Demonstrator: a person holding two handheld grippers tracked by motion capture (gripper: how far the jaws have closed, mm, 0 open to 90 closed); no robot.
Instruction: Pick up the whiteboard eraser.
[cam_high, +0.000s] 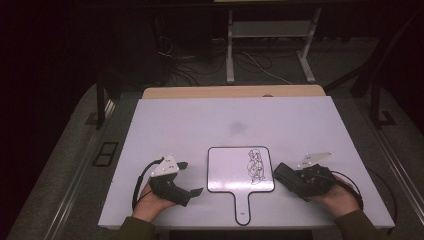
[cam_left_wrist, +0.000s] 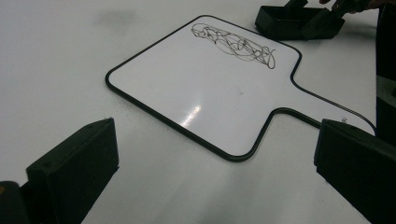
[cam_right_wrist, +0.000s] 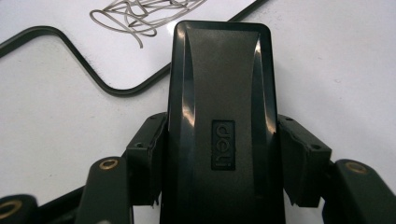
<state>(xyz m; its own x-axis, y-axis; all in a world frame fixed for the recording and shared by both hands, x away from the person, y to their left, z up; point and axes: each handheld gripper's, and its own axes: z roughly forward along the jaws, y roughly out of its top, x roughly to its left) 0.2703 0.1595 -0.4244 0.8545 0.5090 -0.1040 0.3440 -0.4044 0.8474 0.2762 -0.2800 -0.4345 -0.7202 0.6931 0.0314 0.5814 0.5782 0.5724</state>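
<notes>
Right gripper (cam_right_wrist: 219, 182) view reveals eraser (cam_right_wrist: 219, 116) branding (clamped)

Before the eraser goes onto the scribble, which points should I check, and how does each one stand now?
1. Eraser gripped: ok, the right gripper has its jaws pressed on both sides.
2. Eraser near the scribble: ok, it lies just beside the board, at its right edge.
3. Left gripper free: ok, jaws wide open, nothing between them.
4. Board steadied: not ok, the left gripper is apart from it.
5. Board flat on the table: ok.
6. Felt side down: cannot tell.
</notes>
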